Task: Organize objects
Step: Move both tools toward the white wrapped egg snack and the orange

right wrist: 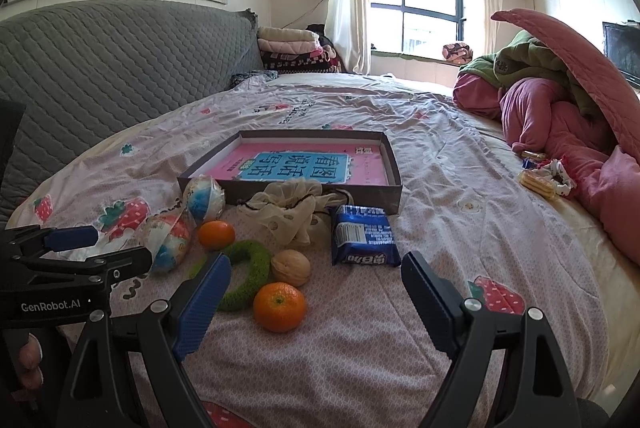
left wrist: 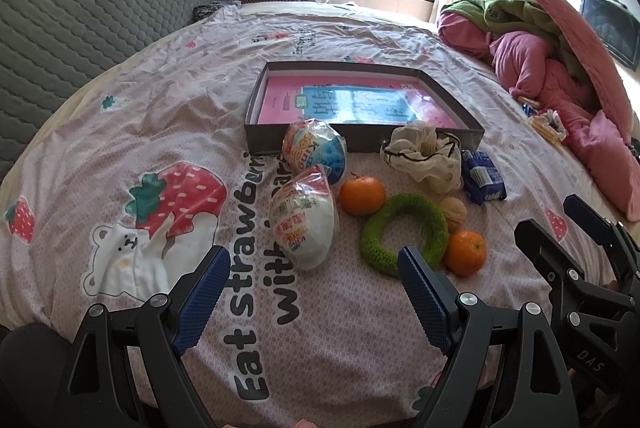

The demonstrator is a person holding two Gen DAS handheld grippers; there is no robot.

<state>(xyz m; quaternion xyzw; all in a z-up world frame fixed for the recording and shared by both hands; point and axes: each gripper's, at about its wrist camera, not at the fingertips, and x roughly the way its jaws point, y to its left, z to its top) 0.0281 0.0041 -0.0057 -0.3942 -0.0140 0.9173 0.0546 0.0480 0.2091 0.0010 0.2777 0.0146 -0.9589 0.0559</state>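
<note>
A shallow dark box [left wrist: 360, 139] [right wrist: 394, 197] with a pink and blue book inside lies on the bed. In front of it lie two wrapped round snacks [left wrist: 302, 224] [right wrist: 168, 242], two tangerines [left wrist: 362, 195] [right wrist: 279, 306], a green knitted ring [left wrist: 404, 228] [right wrist: 248, 278], a walnut [left wrist: 454, 211] [right wrist: 291, 267], a cream mesh pouch [left wrist: 424, 153] [right wrist: 290, 211] and a blue snack packet [left wrist: 482, 181] [right wrist: 364, 236]. My left gripper [left wrist: 312, 278] is open and empty, just short of the snacks and ring. My right gripper [right wrist: 316, 286] is open and empty, around the near tangerine's sides but short of it.
The bed has a strawberry-print sheet [left wrist: 168, 131] and a grey quilted headboard [left wrist: 92, 11] at the left. Pink and green bedding [left wrist: 560, 67] is piled at the right, with small packets [right wrist: 544, 177] beside it. The other gripper shows at each view's edge.
</note>
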